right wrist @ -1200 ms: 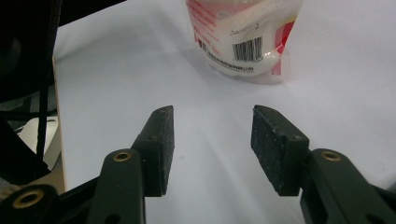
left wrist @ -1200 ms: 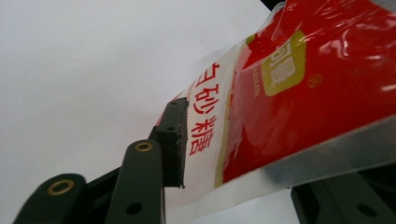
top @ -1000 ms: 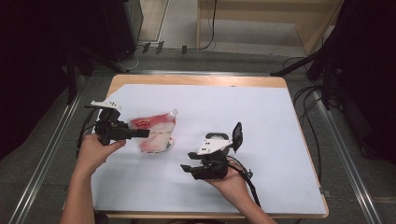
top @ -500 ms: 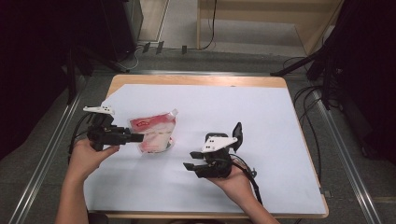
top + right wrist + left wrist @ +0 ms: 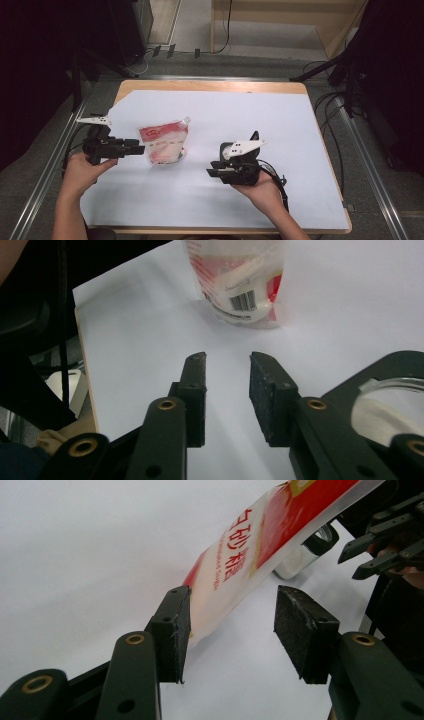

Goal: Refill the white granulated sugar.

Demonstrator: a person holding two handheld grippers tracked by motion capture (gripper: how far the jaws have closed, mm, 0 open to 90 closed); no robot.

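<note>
Red-and-white sugar pouch [image 5: 164,142] resting on the white tabletop [image 5: 280,125], left of centre, its sealed top edge with a corner spout pointing away from the person; in the left gripper view the pouch [image 5: 260,545] leans against a small glass jar [image 5: 305,552] behind it. Left hand-held gripper [image 5: 136,148] level with the pouch's left edge, jaws apart; in its own view one pad [image 5: 172,630] touches the lower corner of the pouch while the other pad [image 5: 300,630] stands clear, so nothing is clamped. Right hand-held gripper [image 5: 214,171] well apart from the pouch, low over the tabletop, jaws moderately apart and holding nothing; its own view looks at the barcoded side of the pouch [image 5: 240,285].

Risks, as judged from this position: a closure now would catch only the thin corner of the film, and the soft, filled pouch would probably sag or slip free when lifted; a push from the one touching pad could slide the pouch sideways or tip it off the jar, and could roll or upset the jar; the right hand-held gripper is too distant to steady either; a squeeze near the spout might force contents out if the seal is weak, though the seal's condition cannot be told.
</note>
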